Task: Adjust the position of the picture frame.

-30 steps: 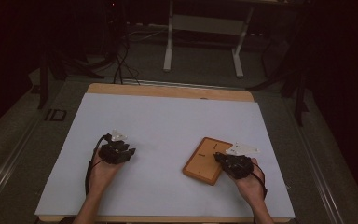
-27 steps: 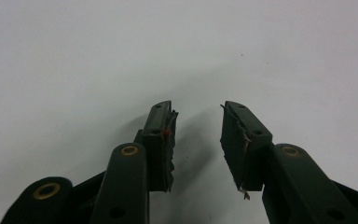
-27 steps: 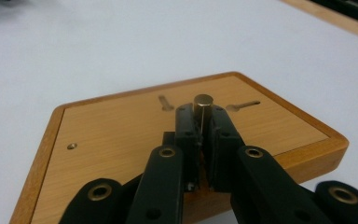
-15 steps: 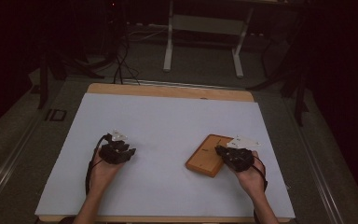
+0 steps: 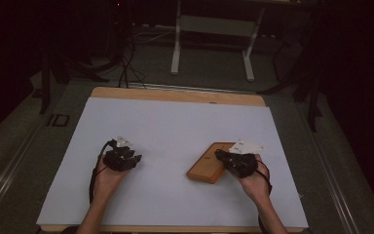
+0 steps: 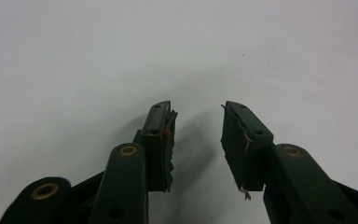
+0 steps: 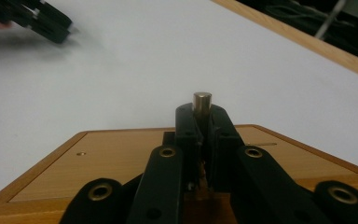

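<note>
Right hand-held gripper clamps upright metal peg on wood board, long axis diagonal; left hand-held gripper half open, empty, on bench

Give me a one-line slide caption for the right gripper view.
Right gripper shut on a small metal peg above a wooden board on the white table.

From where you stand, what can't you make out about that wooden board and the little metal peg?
- Metal peg: in the right gripper view, the right gripper covers its lower end.
- Wooden board: in the high view, its right side lies under that gripper, and surface marks are too small.
- Left gripper: blurred, edge-cut.
</note>
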### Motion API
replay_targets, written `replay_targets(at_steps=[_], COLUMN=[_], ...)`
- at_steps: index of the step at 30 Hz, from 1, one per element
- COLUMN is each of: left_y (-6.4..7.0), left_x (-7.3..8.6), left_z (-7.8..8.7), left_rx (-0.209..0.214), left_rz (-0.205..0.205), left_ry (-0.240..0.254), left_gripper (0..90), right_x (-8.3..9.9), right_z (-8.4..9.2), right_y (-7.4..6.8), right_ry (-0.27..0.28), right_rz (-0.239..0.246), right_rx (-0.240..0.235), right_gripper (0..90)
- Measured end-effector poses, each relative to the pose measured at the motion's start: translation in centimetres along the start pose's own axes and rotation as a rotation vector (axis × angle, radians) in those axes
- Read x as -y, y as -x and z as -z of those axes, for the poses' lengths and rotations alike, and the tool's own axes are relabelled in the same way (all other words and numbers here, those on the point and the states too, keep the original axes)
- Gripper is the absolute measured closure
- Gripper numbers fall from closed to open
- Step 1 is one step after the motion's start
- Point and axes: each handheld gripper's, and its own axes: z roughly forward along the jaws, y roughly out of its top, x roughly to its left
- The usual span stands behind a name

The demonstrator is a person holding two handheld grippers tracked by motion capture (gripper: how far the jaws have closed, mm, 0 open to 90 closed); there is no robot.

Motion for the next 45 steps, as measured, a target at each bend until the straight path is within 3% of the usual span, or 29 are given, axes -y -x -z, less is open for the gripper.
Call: replay_targets(at_steps=[5,14,21,26,32,41,45], left_y=[-0.2,-0.3,-0.3,-0.4,-0.3,-0.3,-0.3], left_x=[0.0,0.0,0.0,0.0,0.0,0.0,0.1], left_z=[0.1,0.1,0.1,0.1,0.0,-0.1,-0.1], left_rx=[-0.004,-0.004,-0.005,-0.004,-0.006,-0.005,-0.005], left_rz=[0.007,0.013,0.013,0.012,0.012,0.012,0.012], left_ry=[0.007,0.01,0.008,0.009,0.007,0.002,0.002], left_gripper=[62.7,62.7,62.7,62.7,62.6,62.5,62.4], right_x=[-1.0,-2.6,-3.2,-2.5,-0.7,1.2,1.5], right_z=[-0.9,-3.1,-4.0,-4.3,-4.2,-4.2,-4.4], right_y=[-1.2,-4.2,-6.7,-6.6,-5.3,-2.4,-1.1], right_ry=[0.033,0.039,0.067,0.051,0.009,-0.041,-0.057], right_rz=[0.011,0.082,0.13,0.127,0.108,0.06,0.004], right_rx=[-0.048,-0.138,-0.259,-0.309,-0.271,-0.166,-0.121], right_gripper=[85.3,85.2,85.2,85.2,85.0,84.5,83.9])
